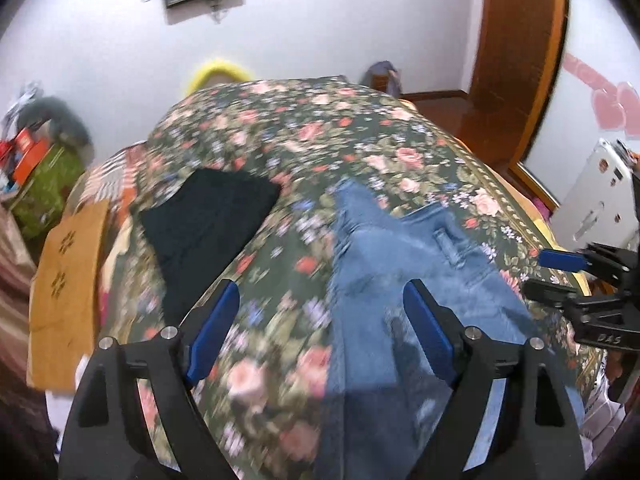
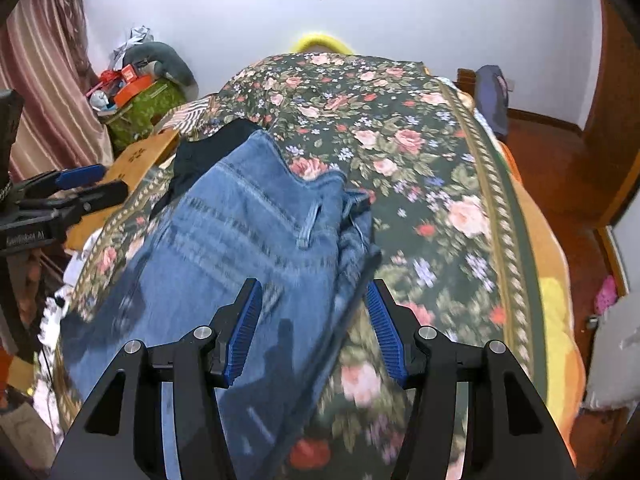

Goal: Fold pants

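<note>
Blue jeans point(image 1: 400, 264) lie spread on the floral bedspread point(image 1: 304, 136), waistband toward the far end. In the right wrist view the jeans point(image 2: 240, 232) run from the middle to the near left. My left gripper point(image 1: 320, 304) is open and empty, above the jeans' left edge. My right gripper point(image 2: 312, 304) is open and empty, above the jeans' right edge. The right gripper also shows at the right of the left wrist view point(image 1: 560, 276). The left gripper shows at the left of the right wrist view point(image 2: 92, 184).
A folded black garment point(image 1: 208, 224) lies on the bed left of the jeans, partly under them in the right wrist view point(image 2: 208, 152). A wooden board point(image 1: 68, 280) leans at the bed's left side. A cluttered green box point(image 2: 144, 108) stands by the curtain.
</note>
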`<state>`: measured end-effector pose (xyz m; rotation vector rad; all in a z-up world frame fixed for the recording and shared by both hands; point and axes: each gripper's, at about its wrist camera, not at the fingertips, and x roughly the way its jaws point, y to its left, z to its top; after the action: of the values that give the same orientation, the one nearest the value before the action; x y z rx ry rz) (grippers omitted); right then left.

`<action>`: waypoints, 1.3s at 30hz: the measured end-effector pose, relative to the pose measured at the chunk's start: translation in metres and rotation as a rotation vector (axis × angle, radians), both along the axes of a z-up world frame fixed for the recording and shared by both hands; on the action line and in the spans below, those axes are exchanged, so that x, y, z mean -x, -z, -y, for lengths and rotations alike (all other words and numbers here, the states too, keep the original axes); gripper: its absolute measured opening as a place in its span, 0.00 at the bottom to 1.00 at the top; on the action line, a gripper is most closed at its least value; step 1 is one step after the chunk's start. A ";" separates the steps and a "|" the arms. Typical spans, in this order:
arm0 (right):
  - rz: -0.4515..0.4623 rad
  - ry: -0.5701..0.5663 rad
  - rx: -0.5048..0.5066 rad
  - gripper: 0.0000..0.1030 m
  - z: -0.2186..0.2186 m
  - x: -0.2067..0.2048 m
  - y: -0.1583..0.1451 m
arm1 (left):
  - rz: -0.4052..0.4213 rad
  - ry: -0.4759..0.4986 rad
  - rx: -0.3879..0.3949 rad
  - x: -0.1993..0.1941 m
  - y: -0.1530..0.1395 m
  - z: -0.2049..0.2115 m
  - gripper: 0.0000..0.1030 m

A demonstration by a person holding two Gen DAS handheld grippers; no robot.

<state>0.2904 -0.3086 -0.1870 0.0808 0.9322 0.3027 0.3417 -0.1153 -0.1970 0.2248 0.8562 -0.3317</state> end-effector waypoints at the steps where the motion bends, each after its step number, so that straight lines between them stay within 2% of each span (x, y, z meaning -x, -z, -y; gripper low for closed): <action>1: -0.006 -0.002 -0.007 0.49 -0.001 -0.009 0.003 | 0.003 0.016 -0.011 -0.006 0.003 0.008 0.82; 3: -0.014 -0.003 -0.021 0.46 -0.002 -0.022 0.008 | 0.005 0.054 -0.029 -0.019 0.010 0.024 0.82; 6: -0.056 -0.011 -0.045 0.33 -0.003 -0.051 0.025 | -0.010 0.092 -0.054 -0.035 0.024 0.040 0.81; 7: -0.067 -0.014 -0.047 0.32 -0.003 -0.056 0.029 | -0.029 0.106 -0.058 -0.041 0.030 0.043 0.80; 9: -0.093 -0.016 -0.046 0.31 -0.004 -0.068 0.041 | -0.087 0.130 -0.071 -0.050 0.043 0.049 0.65; 10: -0.097 -0.017 -0.042 0.24 -0.006 -0.072 0.047 | -0.113 0.134 -0.079 -0.053 0.049 0.051 0.62; 12: -0.104 -0.029 -0.056 0.20 -0.008 -0.074 0.052 | -0.148 0.134 -0.089 -0.057 0.063 0.052 0.60; 14: -0.078 -0.038 -0.047 0.13 -0.009 -0.072 0.051 | -0.151 0.133 -0.092 -0.057 0.069 0.051 0.60; 16: -0.044 -0.041 -0.031 0.11 -0.009 -0.066 0.047 | -0.159 0.129 -0.074 -0.057 0.068 0.048 0.60; 19: 0.055 -0.015 0.005 0.10 -0.004 -0.055 0.031 | -0.168 0.109 -0.065 -0.059 0.067 0.045 0.60; 21: 0.081 0.003 0.007 0.09 0.001 -0.052 0.027 | -0.161 0.104 -0.069 -0.060 0.069 0.043 0.60; 26: -0.019 -0.008 0.073 0.09 -0.010 -0.069 0.065 | -0.212 0.075 -0.051 -0.070 0.088 0.039 0.61; 28: -0.034 -0.014 0.085 0.10 -0.011 -0.072 0.066 | -0.242 0.070 -0.016 -0.074 0.089 0.034 0.61; 31: -0.070 -0.012 0.058 0.13 -0.004 -0.071 0.046 | -0.243 0.059 0.003 -0.072 0.074 0.028 0.56; 33: -0.082 -0.021 0.057 0.13 -0.001 -0.063 0.030 | -0.199 0.058 -0.016 -0.062 0.057 0.025 0.46; 35: -0.062 -0.049 0.034 0.15 -0.003 -0.050 0.012 | -0.149 0.067 -0.012 -0.046 0.036 0.021 0.46; 37: -0.037 -0.073 0.009 0.26 -0.007 -0.032 -0.004 | -0.127 0.084 0.006 -0.030 0.022 0.017 0.46; 39: -0.009 -0.105 -0.007 0.34 -0.015 -0.013 -0.016 | -0.119 0.105 0.015 -0.013 0.014 0.017 0.46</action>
<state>0.3030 -0.2933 -0.1710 0.0396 0.9465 0.4028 0.3542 -0.1320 -0.2112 0.2385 0.9605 -0.4532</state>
